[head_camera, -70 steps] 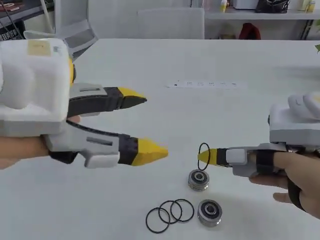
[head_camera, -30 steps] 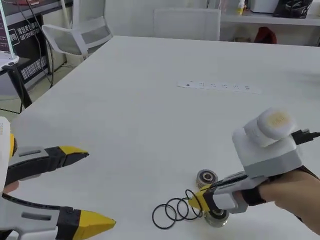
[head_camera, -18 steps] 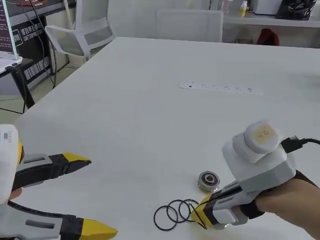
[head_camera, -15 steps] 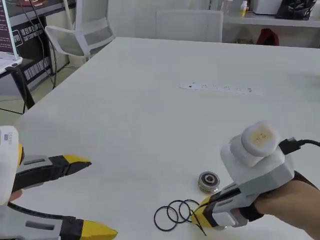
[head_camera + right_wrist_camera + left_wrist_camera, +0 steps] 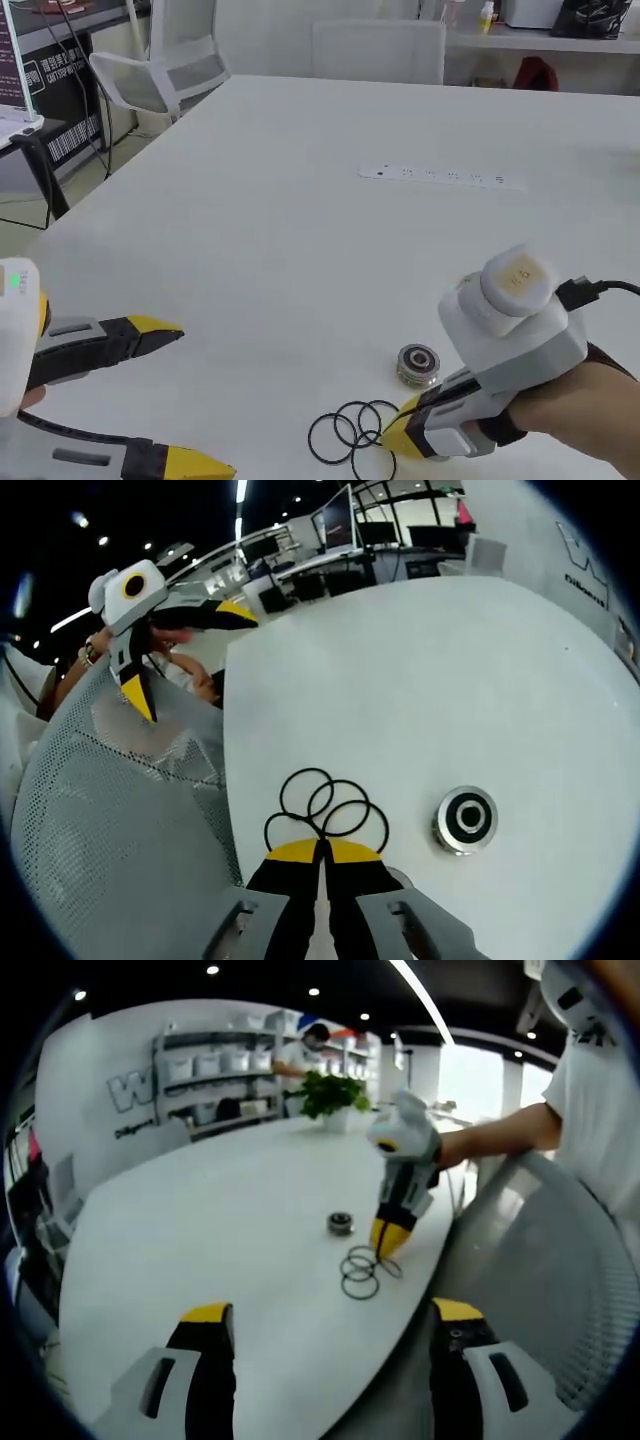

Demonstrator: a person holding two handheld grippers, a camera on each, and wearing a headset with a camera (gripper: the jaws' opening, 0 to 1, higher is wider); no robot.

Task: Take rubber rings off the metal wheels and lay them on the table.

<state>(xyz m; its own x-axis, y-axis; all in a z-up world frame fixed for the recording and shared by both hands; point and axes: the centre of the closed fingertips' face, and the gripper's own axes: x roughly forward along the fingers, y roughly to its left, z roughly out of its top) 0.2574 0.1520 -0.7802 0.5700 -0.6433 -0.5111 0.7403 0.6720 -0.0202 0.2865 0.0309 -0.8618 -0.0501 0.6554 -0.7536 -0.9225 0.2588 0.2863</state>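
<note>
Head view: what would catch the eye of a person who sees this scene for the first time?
The right tongs, yellow-tipped and shut, rest their tips at a cluster of thin black rubber rings on the white table, with a small metal wheel just behind them. At lower left, the left tongs gape wide open, holding nothing.

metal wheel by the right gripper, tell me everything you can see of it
The metal wheel is a small round disc with a silvery rim, a dark face and a pale hub at its centre. It lies flat on the white table, clear of the black rubber rings and beside the shut right gripper, whose jaws do not touch it.
</note>
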